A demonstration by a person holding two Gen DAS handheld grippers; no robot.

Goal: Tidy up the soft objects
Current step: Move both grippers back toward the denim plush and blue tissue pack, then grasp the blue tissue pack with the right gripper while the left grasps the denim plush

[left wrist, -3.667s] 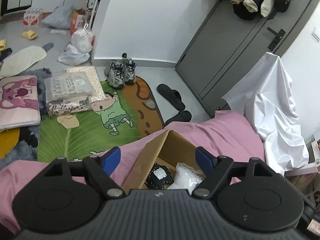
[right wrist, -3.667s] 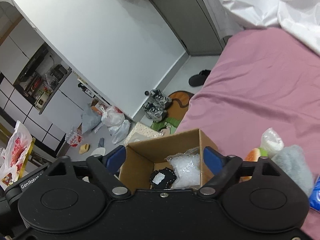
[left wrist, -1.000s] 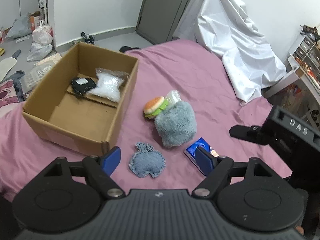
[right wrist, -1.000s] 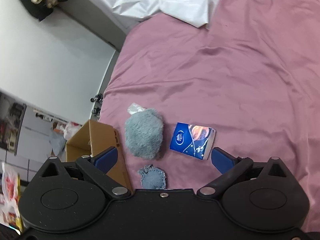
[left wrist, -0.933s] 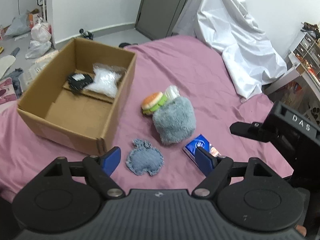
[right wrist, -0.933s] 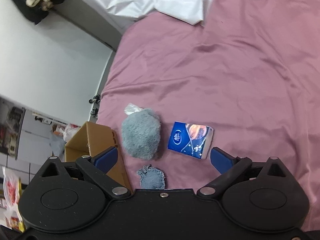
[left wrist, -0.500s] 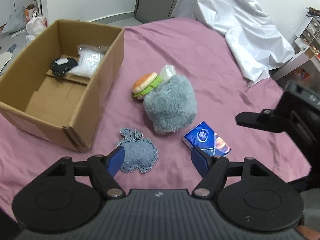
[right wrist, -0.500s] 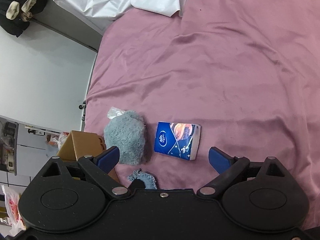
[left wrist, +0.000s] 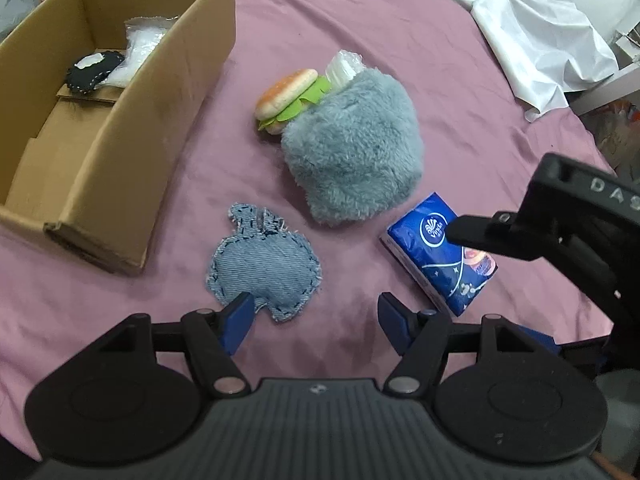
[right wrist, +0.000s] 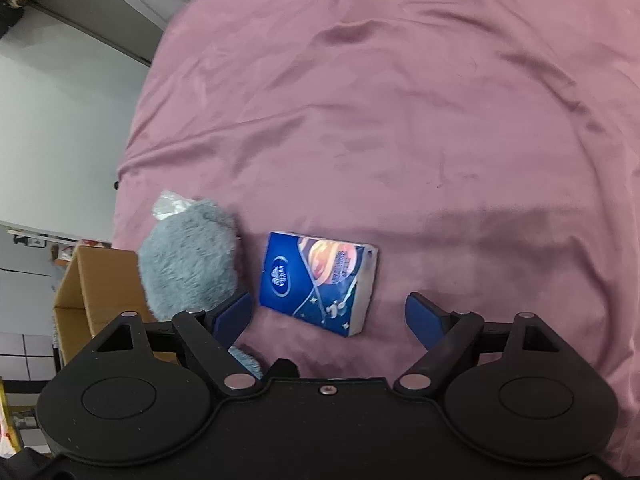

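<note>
Several soft things lie on the pink bed sheet (left wrist: 360, 40). A denim apple-shaped pad (left wrist: 262, 266) lies just ahead of my left gripper (left wrist: 315, 322). That gripper's left fingertip overlaps the pad's near edge; its jaws are closing and grip nothing. Beyond the pad are a grey fluffy pouch (left wrist: 352, 156), a burger plush (left wrist: 290, 98) and a clear plastic bag (left wrist: 342, 66). A blue tissue pack (right wrist: 318, 282) lies just ahead of my right gripper (right wrist: 329, 318), within the width of its closing jaws and untouched. One finger (left wrist: 480, 238) of the right gripper hangs over the pack.
An open cardboard box (left wrist: 120, 120) stands at the left on the bed, with a black pad (left wrist: 90, 70) and a clear bag (left wrist: 140, 46) inside. A white sheet (left wrist: 540, 32) is draped at the far right. The bed edge and wall lie left in the right wrist view.
Both grippers have swung from over the box and come down toward the bed. The denim pad and the tissue pack now look larger and closer. Both pairs of jaws have narrowed.
</note>
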